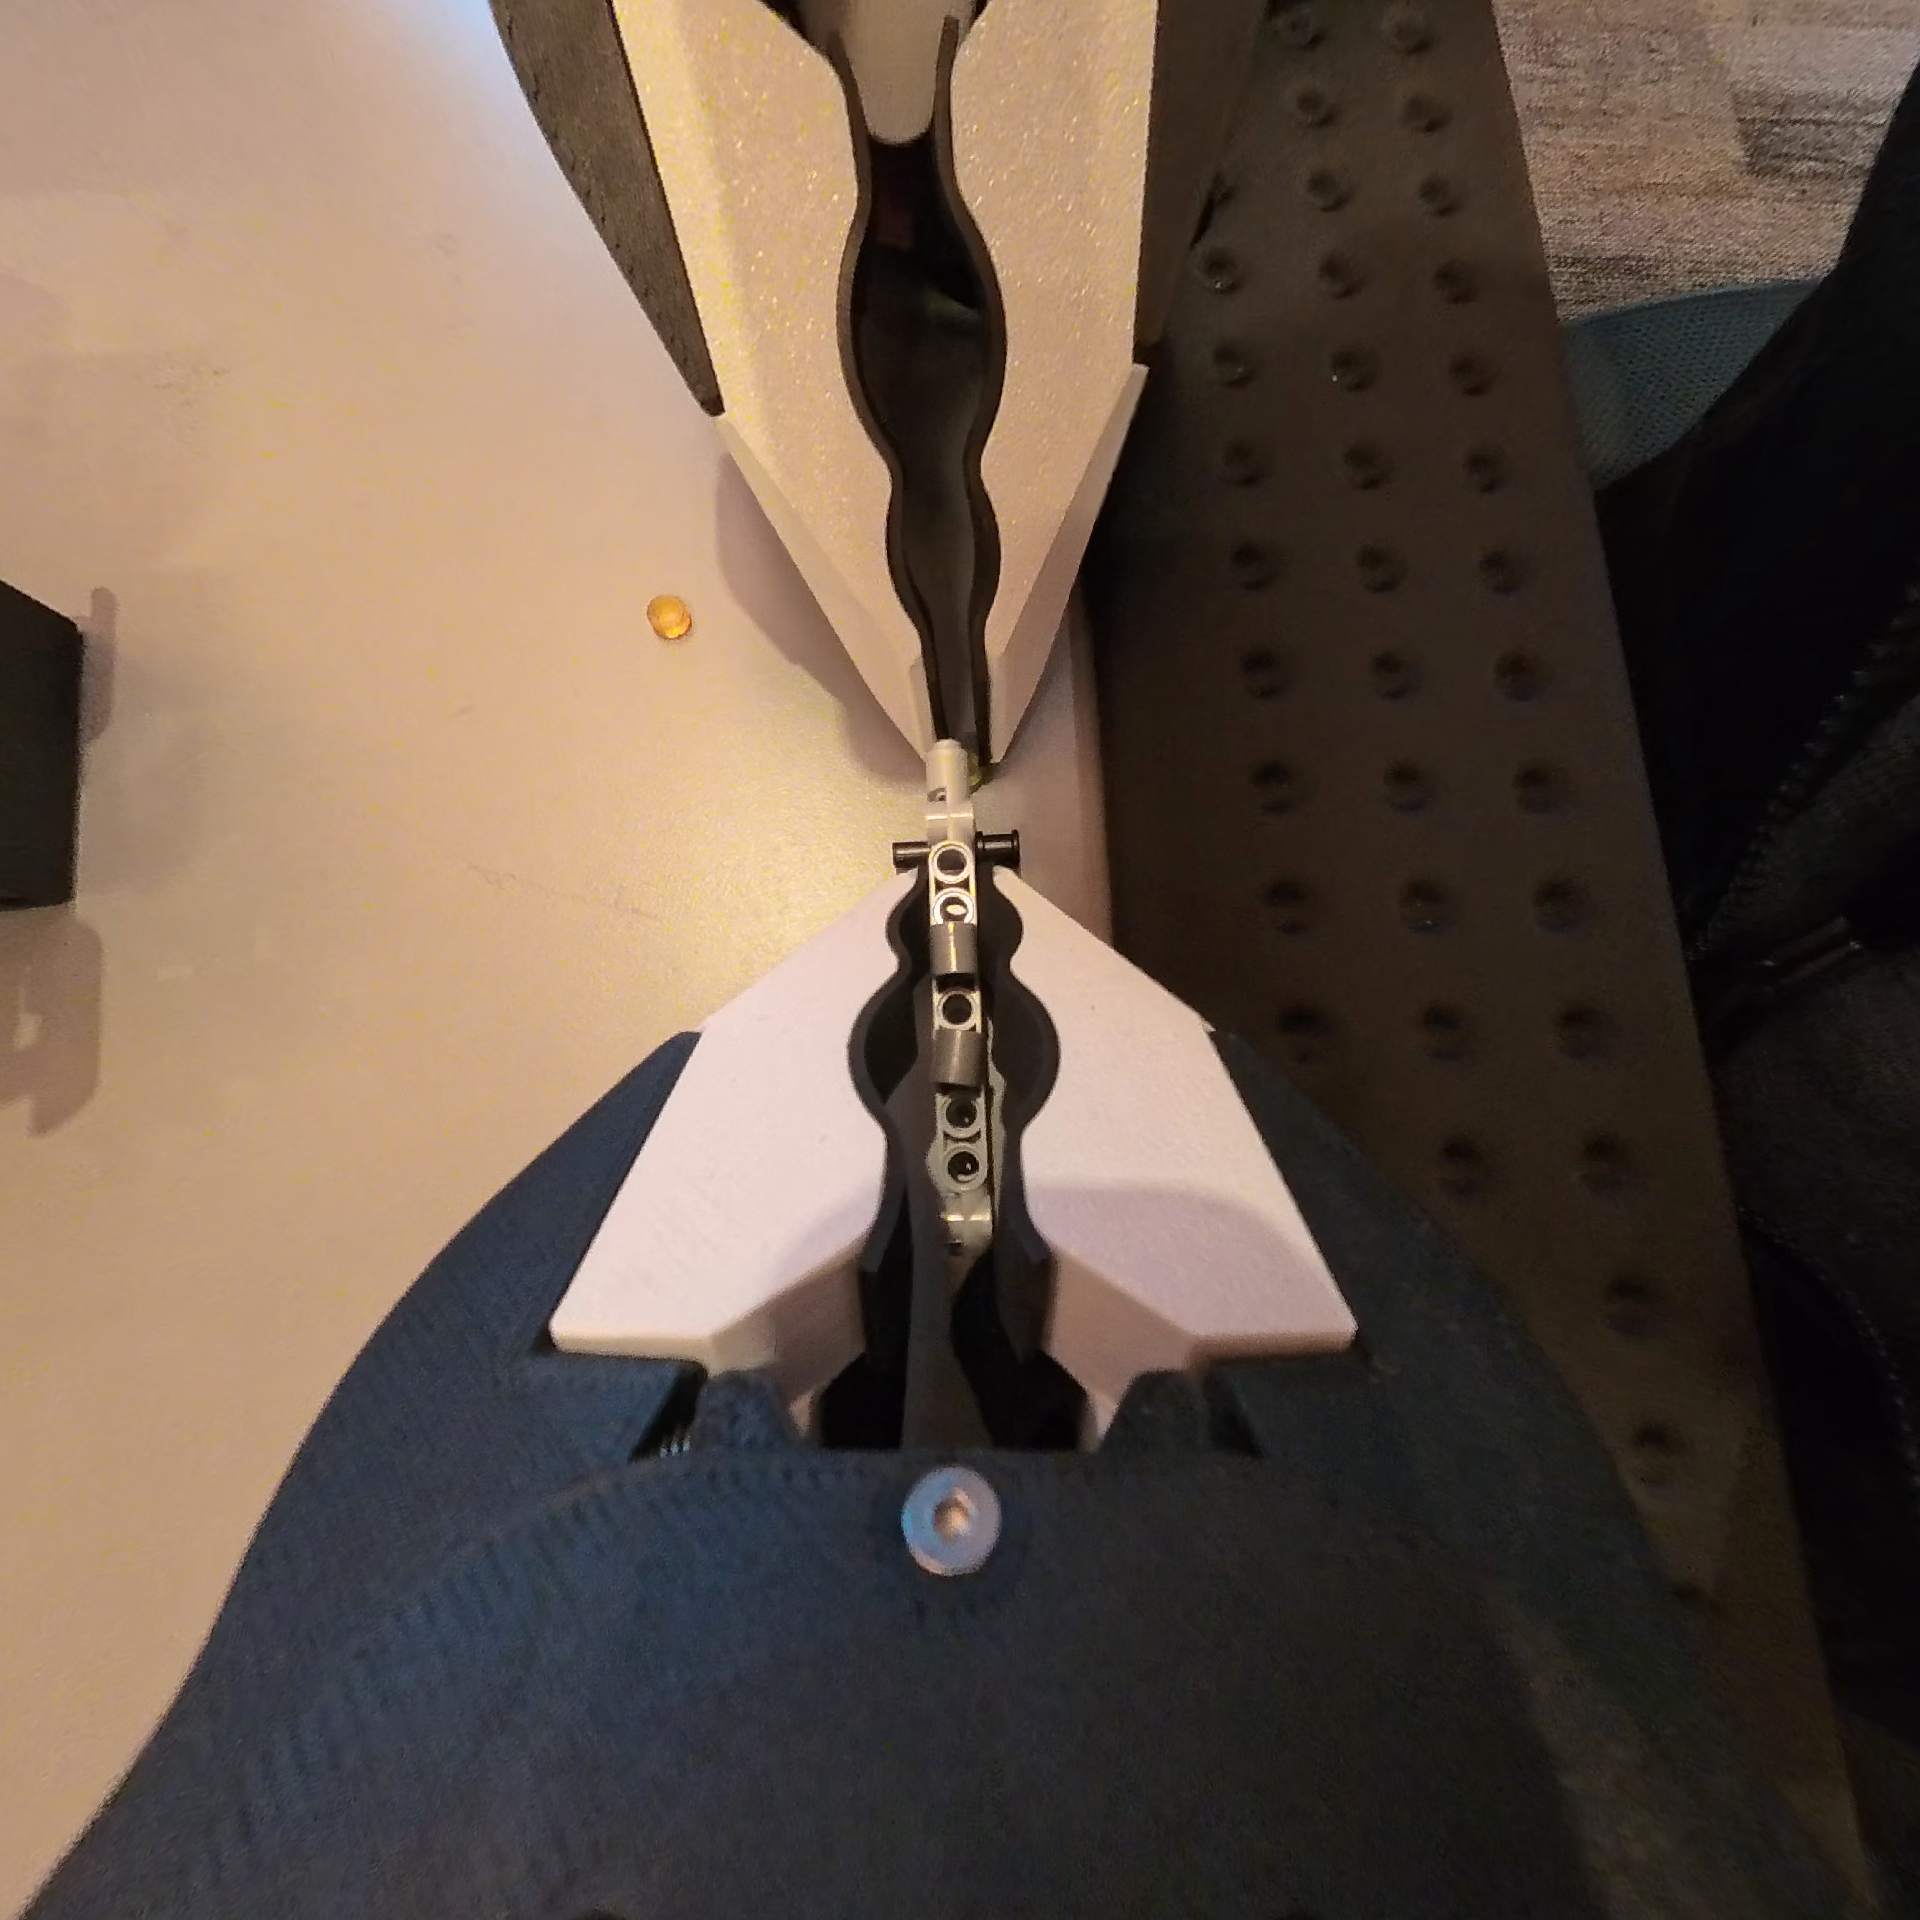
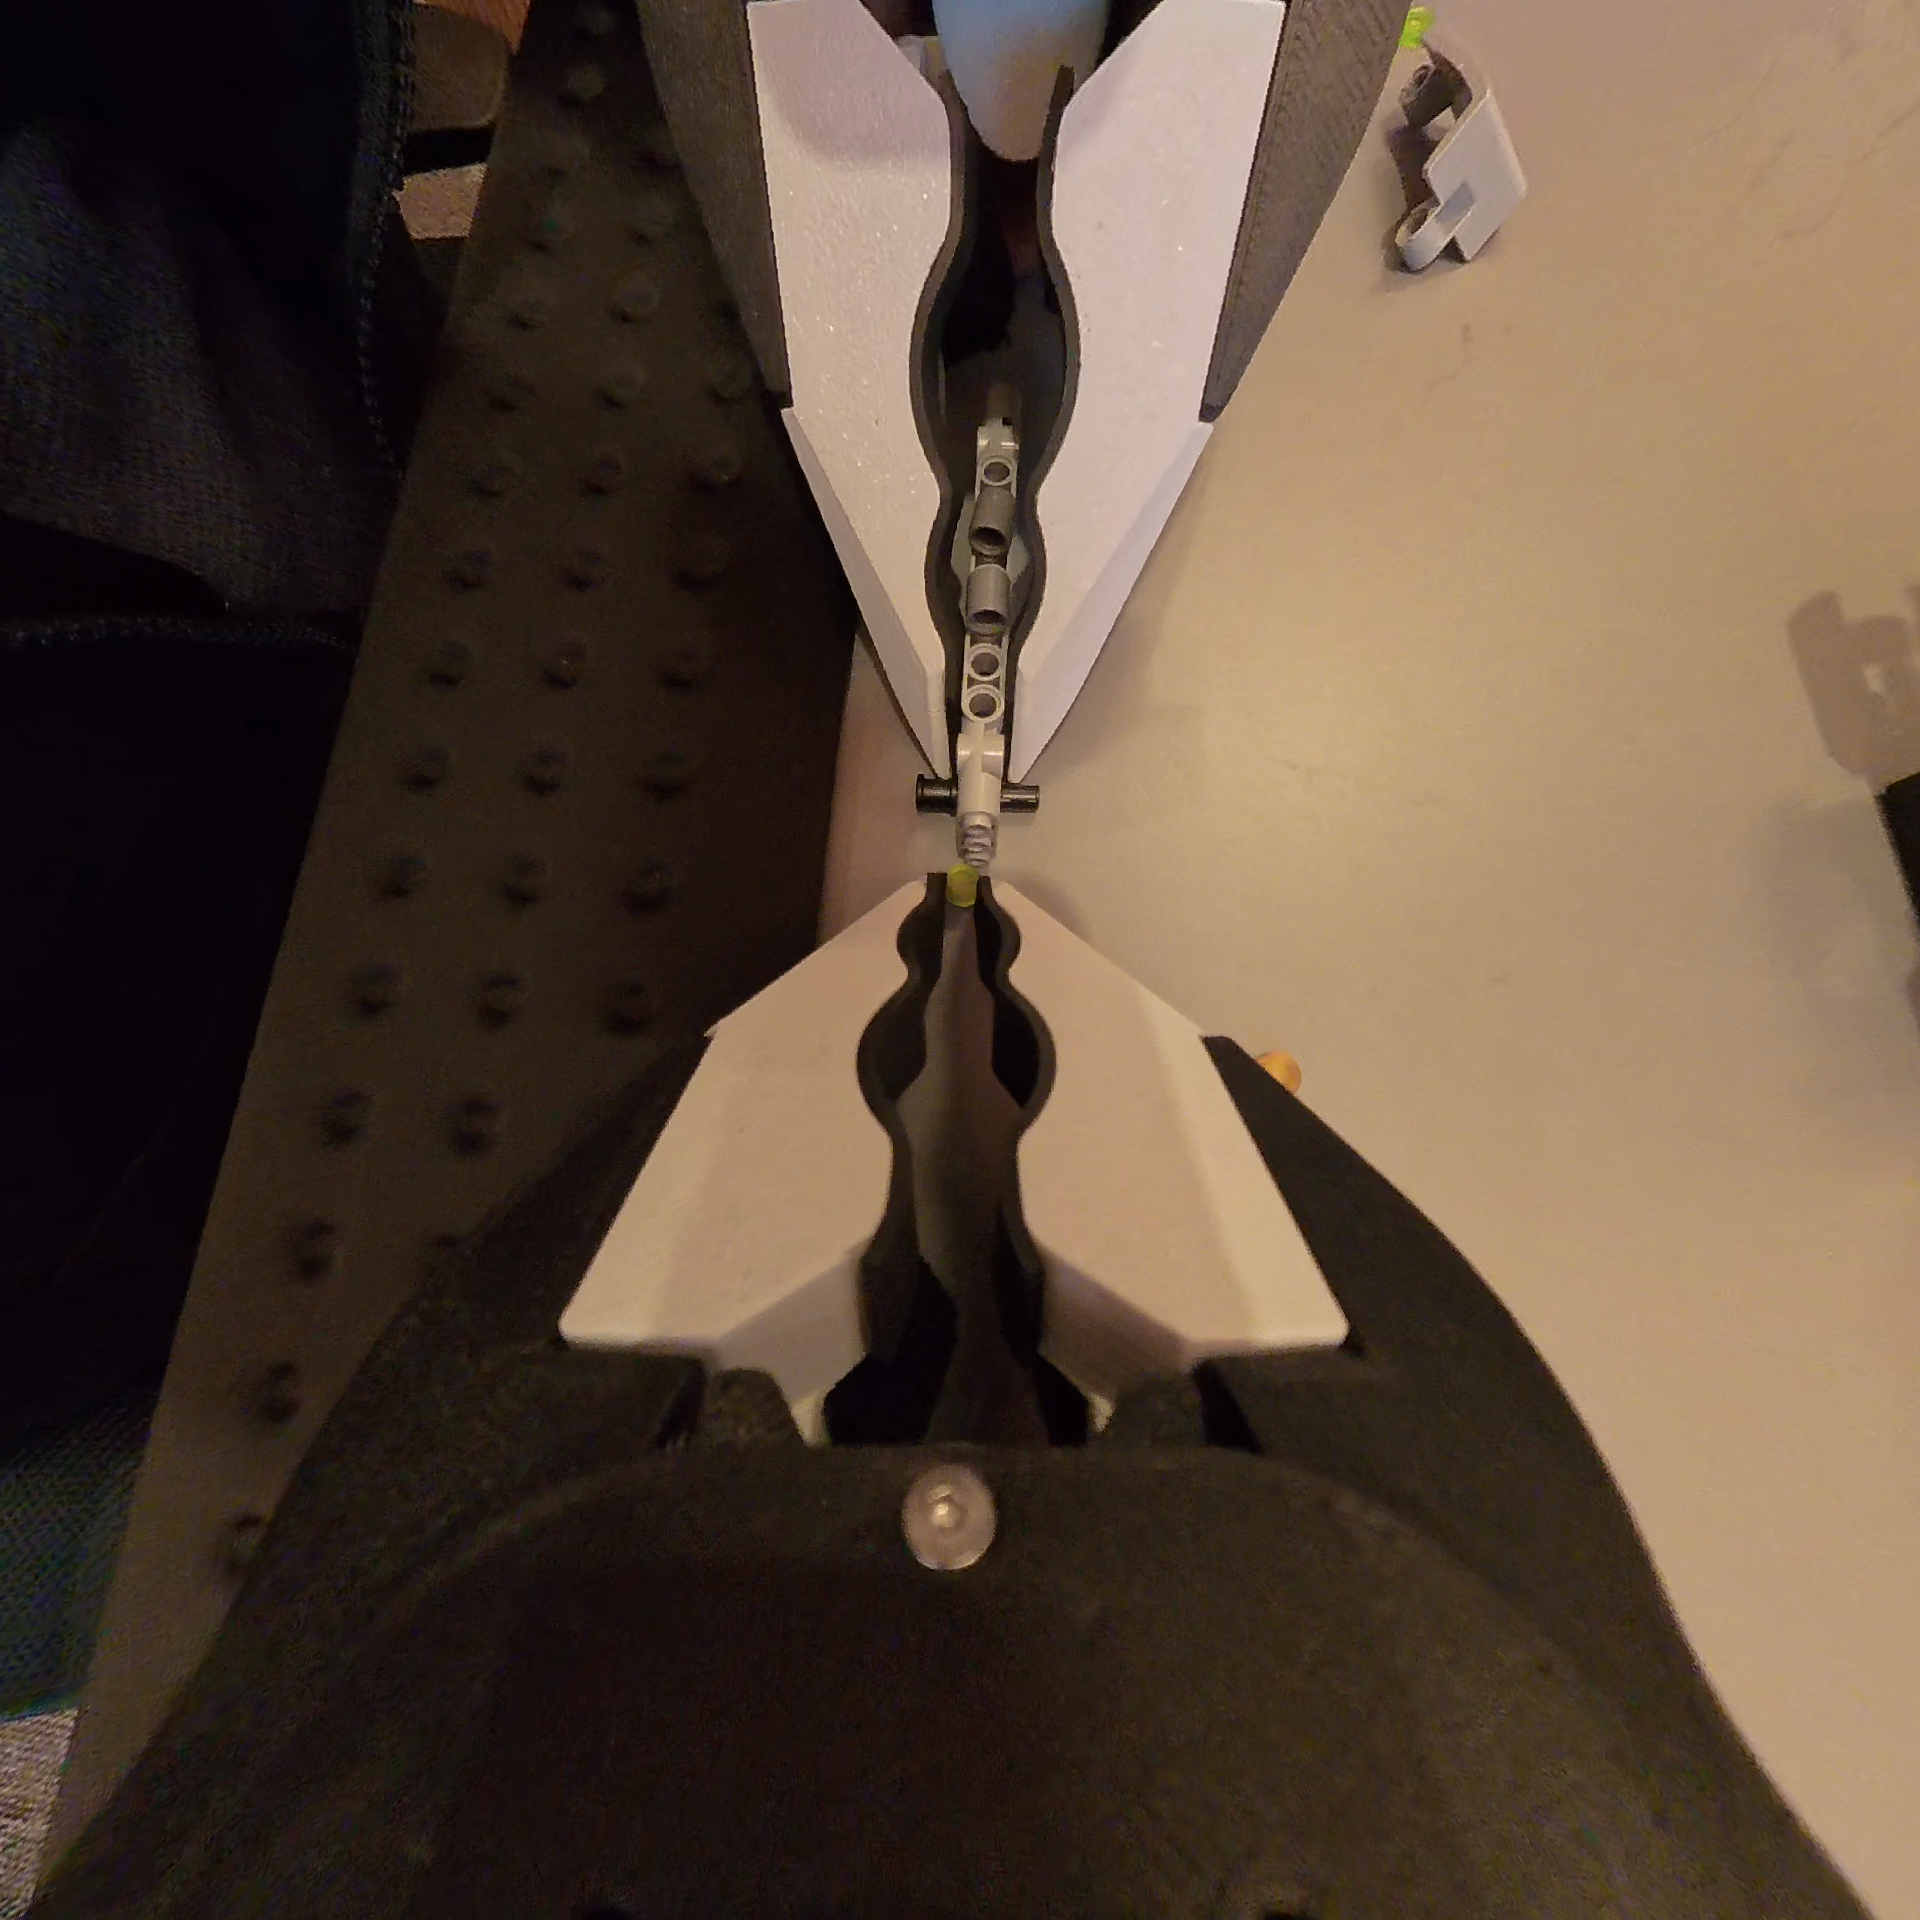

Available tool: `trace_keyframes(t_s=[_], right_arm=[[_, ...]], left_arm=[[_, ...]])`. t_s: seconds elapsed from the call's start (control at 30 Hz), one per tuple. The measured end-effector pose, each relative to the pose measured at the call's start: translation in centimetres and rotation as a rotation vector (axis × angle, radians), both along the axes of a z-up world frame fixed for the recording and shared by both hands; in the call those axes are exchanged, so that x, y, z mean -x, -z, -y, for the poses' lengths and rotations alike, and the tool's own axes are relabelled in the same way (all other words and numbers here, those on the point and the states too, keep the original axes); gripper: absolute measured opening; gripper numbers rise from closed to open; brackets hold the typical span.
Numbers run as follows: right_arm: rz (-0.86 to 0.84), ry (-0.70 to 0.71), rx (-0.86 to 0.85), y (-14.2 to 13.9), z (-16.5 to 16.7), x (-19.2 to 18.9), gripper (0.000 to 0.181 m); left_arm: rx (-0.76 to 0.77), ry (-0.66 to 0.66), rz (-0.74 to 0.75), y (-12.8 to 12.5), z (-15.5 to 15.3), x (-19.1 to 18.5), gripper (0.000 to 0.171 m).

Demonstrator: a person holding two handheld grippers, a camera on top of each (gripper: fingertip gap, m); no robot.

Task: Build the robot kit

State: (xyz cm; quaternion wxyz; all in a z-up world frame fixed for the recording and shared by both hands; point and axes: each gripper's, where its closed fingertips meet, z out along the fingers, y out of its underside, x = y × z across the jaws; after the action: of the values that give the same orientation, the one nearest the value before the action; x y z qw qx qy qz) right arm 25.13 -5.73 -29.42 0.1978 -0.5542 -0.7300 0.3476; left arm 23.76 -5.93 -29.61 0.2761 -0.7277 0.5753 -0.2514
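Left tool (image 1: 954, 894): pressed together on a grey beam (image 1: 956, 1029), which lies lengthwise between its fingers; the beam's front end sticks out past the tips.
Beam: pale grey with a row of round holes, two dark grey sleeves (image 1: 958, 951) on it, and at its front end a black cross pin (image 1: 956, 847) with a short grey stub (image 1: 948, 769) pointing ahead.
Right tool (image 2: 964, 899): pinching a small yellow-green stud (image 2: 963, 886) right at its tips; the fingers are closed behind it.
Meeting point: the two tools face each other tip to tip, and the stud sits just ahead of the stub's ridged end; whether they touch, I cannot tell.
Tabletop (image 1: 312, 416): pale, under both tools.
Black mat (image 1: 1382, 727): dotted with studs, to the right of the left tool and to the left of the right tool.
Orange stud (image 1: 668, 617): loose on the tabletop, ahead and left of the left tool; in the right view it peeps out from behind the right tool's right side.
Grey bracket (image 2: 1455, 177): far ahead and right of the right tool, with a second green bit (image 2: 1416, 28) just beyond it.
Dark block (image 1: 36, 748): at the far left edge of the left view.
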Motion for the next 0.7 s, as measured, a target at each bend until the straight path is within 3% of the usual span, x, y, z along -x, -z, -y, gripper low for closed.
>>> trace_keyframes(t_s=[0.53,0.7], right_arm=[[-0.041,0.047,0.013,-0.9,-1.1,0.0,0.000],[-0.035,0.123,-0.015,-0.7,-2.8,0.4,0.017]], left_arm=[[-0.005,0.004,-0.004,0.0,0.1,0.0,0.005],[-0.011,-0.007,-0.026,0.0,0.1,0.5,0.005]])
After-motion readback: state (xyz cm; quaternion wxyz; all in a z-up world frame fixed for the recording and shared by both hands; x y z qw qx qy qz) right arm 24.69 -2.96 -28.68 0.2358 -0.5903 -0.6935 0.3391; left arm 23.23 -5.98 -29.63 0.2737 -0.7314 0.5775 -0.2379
